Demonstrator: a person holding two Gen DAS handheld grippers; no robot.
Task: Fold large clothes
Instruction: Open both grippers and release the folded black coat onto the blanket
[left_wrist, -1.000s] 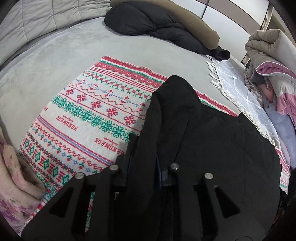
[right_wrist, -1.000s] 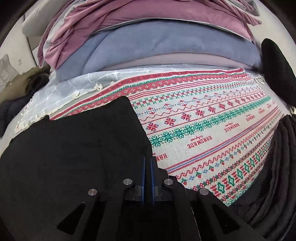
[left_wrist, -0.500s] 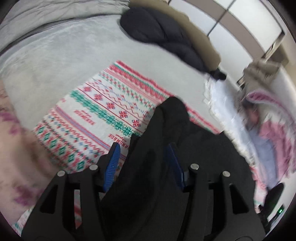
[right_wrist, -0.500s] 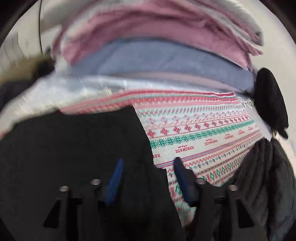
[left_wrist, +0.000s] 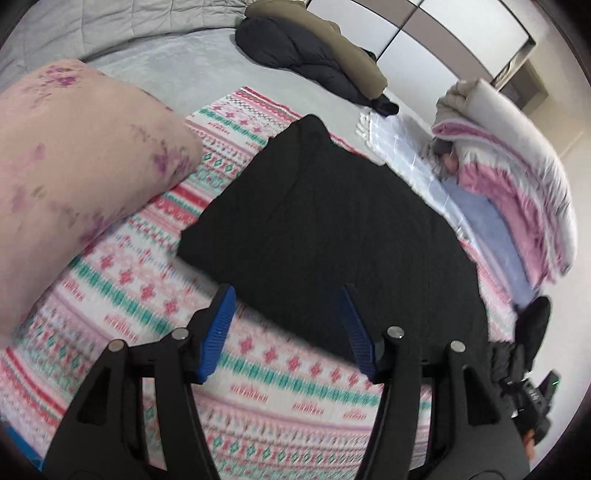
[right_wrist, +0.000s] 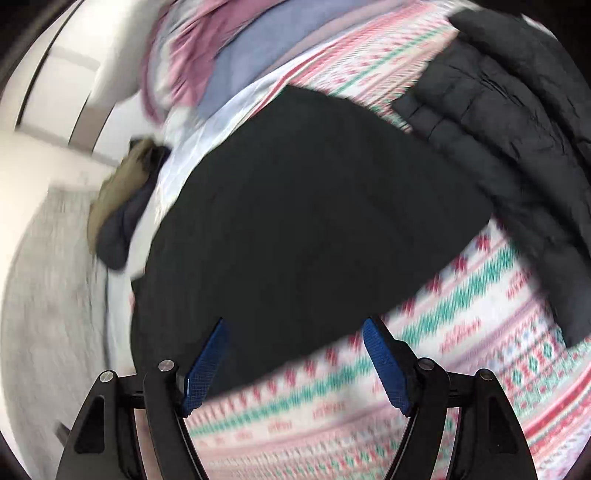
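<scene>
**Black garment down flat, both tongs free**

Garment (left_wrist: 332, 221): black, folded to a rough slab, lying on the patterned blanket (left_wrist: 155, 295) mid-bed. Far end tapers to a narrow tab. In the right wrist view it (right_wrist: 314, 221) fills the centre, much blurred.

Left gripper (left_wrist: 288, 332): jaws wide apart, empty, hovering over the near edge of the garment. Right gripper (right_wrist: 295, 365): jaws also apart, empty, above the garment's near edge.

Around it: floral pillow (left_wrist: 74, 166) on the left, stacked bedding (left_wrist: 517, 177) on the right, dark puffer jacket (left_wrist: 303, 51) far off.

Handling, as a guess: soft, limp, fairly thick cloth; light but bulky, will sag and slide open if lifted by one point. Best taken at two corners of one edge, pinching all layers together, then carried over low
</scene>
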